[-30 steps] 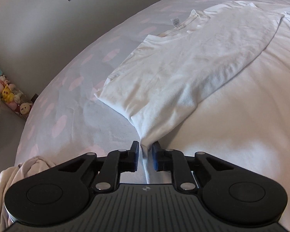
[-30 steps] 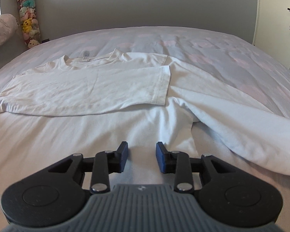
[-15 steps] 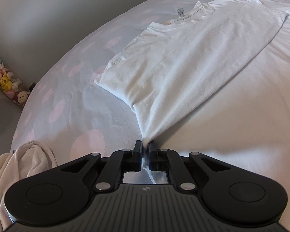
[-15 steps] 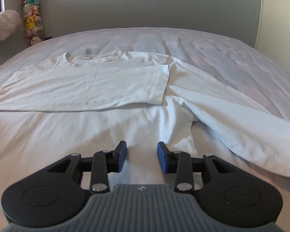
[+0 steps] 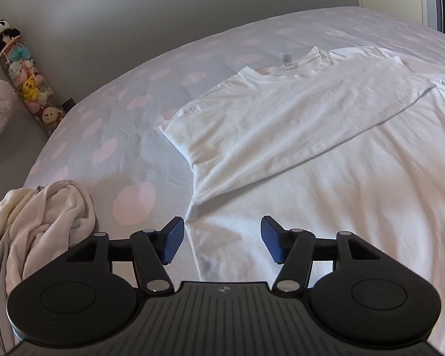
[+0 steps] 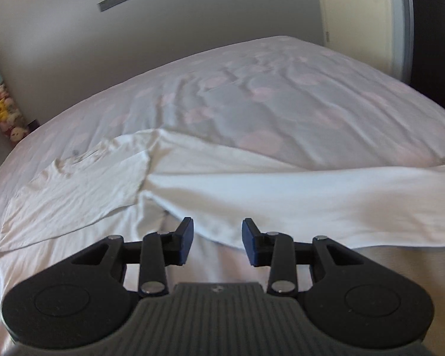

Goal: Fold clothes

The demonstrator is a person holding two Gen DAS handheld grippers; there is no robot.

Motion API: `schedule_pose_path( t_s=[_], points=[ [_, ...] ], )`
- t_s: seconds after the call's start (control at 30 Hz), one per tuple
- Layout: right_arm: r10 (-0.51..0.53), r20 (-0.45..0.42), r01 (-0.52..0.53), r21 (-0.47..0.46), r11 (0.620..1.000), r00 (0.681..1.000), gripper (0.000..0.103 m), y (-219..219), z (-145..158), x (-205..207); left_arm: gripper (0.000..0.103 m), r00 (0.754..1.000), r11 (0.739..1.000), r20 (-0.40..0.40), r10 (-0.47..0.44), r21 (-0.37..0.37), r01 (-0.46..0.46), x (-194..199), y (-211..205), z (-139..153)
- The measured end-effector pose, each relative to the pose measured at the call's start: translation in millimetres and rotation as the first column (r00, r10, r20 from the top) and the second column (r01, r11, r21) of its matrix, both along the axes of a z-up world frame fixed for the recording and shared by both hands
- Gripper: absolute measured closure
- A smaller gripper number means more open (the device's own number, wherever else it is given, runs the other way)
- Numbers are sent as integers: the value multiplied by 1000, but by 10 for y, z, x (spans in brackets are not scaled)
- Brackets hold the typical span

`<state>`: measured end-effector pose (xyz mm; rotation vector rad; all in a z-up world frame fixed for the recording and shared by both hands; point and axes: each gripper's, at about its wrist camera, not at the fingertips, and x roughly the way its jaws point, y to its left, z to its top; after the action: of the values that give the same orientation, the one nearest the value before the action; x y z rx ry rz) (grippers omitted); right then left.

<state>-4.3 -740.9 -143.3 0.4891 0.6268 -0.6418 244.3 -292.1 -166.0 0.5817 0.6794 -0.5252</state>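
Observation:
A white T-shirt point(image 5: 296, 136) lies flat on the bed, its collar at the far side and its left sleeve folded across the chest. My left gripper point(image 5: 219, 241) is open and empty just above the shirt's left edge. In the right wrist view the shirt point(image 6: 83, 187) lies to the left, and its right sleeve point(image 6: 311, 201) stretches out to the right. My right gripper point(image 6: 217, 241) is open and empty just above the near edge of that sleeve.
The bed point(image 5: 127, 118) has a pale cover with pink dots. A cream garment point(image 5: 41, 222) is bunched at the bed's near left edge. A tube of plush toys point(image 5: 23, 77) stands by the grey wall. A door point(image 6: 359, 17) is at the far right.
My left gripper has let go of the shirt's left edge and opened wide. My right gripper has swung to the right, over the outstretched right sleeve.

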Motion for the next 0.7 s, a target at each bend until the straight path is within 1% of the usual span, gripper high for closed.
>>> schedule_pose_path(
  t_s=[0.07, 0.13, 0.2, 0.23, 0.27, 0.37, 0.43, 0.47, 0.53, 0.63, 0.67, 0.7],
  points=[
    [-74, -29, 74, -5, 997, 997, 63, -319, 163, -344, 48, 1000, 1000, -11, 15, -4, -15, -70, -33, -51],
    [-128, -71, 127, -17, 992, 989, 62, -615, 297, -626, 48, 999, 1000, -40, 29, 0, -29, -96, -74, -77],
    [-170, -111, 169, -20, 985, 979, 56, -892, 373, -847, 47, 998, 999, -46, 40, 12, -39, -108, -131, -53],
    [-196, -127, 195, -20, 981, 972, 55, -1030, 380, -948, 48, 998, 999, -38, 46, 9, -45, -116, -154, -24],
    [-225, -138, 225, -20, 974, 964, 50, -1155, 374, -1042, 48, 998, 999, -30, 52, 3, -52, -122, -175, 6],
    [-302, -137, 305, 6, 952, 944, 50, -1504, 275, -1283, 47, 998, 998, -30, 61, -22, -61, -138, -252, 55],
    [-342, -111, 350, 58, 935, 933, 52, -1696, 178, -1371, 47, 998, 998, -27, 58, -12, -58, -143, -312, 36],
    [-349, -101, 358, 82, 930, 931, 55, -1756, 127, -1386, 47, 998, 999, -25, 53, 4, -53, -146, -347, 12],
    [-357, -102, 367, 110, 923, 928, 57, -1828, 29, -1378, 47, 999, 999, -25, 46, 30, -45, -145, -405, -33],
    [-346, -128, 360, 108, 927, 930, 69, -1858, -73, -1329, 47, 999, 998, -31, 42, 51, -41, -123, -453, -85],
    [-345, -128, 359, 102, 928, 930, 80, -1854, -76, -1322, 47, 998, 998, -33, 46, 48, -44, -109, -459, -89],
    [-343, -124, 356, 103, 929, 931, 86, -1850, -69, -1310, 47, 998, 998, -35, 47, 40, -46, -98, -458, -89]
  ],
)
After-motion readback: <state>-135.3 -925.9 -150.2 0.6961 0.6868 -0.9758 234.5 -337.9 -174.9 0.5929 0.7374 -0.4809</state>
